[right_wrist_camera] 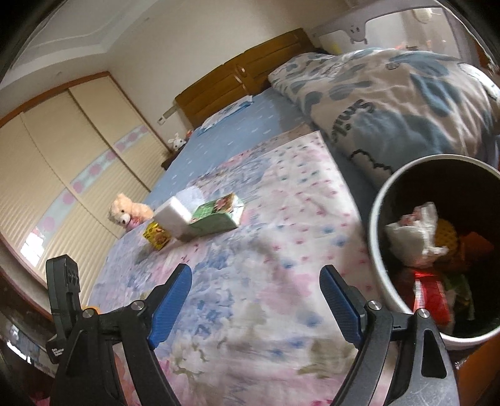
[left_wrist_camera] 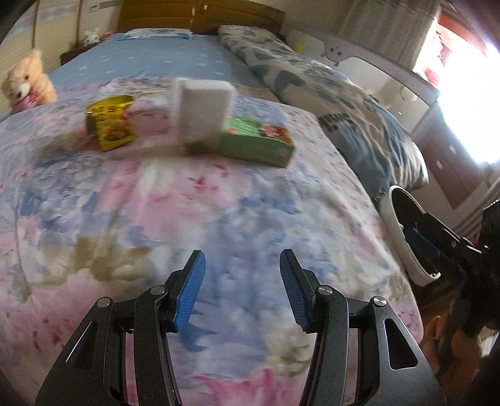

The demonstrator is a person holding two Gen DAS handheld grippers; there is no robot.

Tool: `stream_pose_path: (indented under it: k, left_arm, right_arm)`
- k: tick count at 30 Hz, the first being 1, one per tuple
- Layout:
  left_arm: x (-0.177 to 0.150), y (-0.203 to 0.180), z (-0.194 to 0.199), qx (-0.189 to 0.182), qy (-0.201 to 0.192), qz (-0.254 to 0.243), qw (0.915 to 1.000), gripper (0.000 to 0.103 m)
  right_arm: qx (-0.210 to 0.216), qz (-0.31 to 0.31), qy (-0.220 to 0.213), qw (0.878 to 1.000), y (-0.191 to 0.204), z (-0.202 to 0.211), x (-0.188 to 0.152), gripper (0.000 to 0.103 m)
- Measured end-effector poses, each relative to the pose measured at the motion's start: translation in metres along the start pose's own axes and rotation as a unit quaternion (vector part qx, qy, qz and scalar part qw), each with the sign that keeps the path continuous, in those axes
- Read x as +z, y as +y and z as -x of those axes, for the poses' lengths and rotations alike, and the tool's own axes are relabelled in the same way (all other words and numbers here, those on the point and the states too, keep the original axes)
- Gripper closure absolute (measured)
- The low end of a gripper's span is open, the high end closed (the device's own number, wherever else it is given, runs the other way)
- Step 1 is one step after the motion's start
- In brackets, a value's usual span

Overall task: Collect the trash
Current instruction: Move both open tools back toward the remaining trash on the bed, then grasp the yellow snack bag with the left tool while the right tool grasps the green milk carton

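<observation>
Three pieces of trash lie on the floral bedspread (left_wrist_camera: 218,212): a yellow snack packet (left_wrist_camera: 111,121), an upright white box (left_wrist_camera: 201,114) and a flat green carton (left_wrist_camera: 259,140). They also show in the right wrist view: packet (right_wrist_camera: 156,238), white box (right_wrist_camera: 175,217), green carton (right_wrist_camera: 217,214). My left gripper (left_wrist_camera: 243,265) is open and empty, well short of them. My right gripper (right_wrist_camera: 254,281) is open and empty over the bedspread (right_wrist_camera: 265,250). A white trash bin (right_wrist_camera: 379,250) with wrappers inside stands at the bed's right edge; its rim also shows in the left wrist view (left_wrist_camera: 403,250).
A rolled blue-patterned duvet (left_wrist_camera: 328,90) lies along the bed's right side. A teddy bear (left_wrist_camera: 26,82) sits at the left edge. A wooden headboard (left_wrist_camera: 200,15) is at the back, a white cabinet (left_wrist_camera: 390,84) at the right and a wardrobe (right_wrist_camera: 47,175) on the left.
</observation>
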State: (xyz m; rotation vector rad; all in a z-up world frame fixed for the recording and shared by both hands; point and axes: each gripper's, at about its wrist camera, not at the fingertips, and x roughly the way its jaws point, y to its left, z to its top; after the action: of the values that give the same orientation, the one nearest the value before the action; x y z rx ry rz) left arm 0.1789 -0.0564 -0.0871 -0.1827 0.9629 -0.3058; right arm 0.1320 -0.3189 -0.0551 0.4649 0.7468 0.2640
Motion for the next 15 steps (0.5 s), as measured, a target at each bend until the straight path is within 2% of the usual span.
stream_pose_path:
  k: [10,15]
  left_arm:
    - [0.01,0.048,0.005,0.027,-0.009,0.041,0.9987,0.053]
    - [0.018,0.067,0.005,0.04,-0.01,0.046,0.9981,0.053]
  right_arm:
    - [0.033,0.038,0.018,0.999,0.043,-0.039,0.0,0.018]
    - [0.032,0.068,0.03,0.997,0.057,-0.066,0.002,0.018]
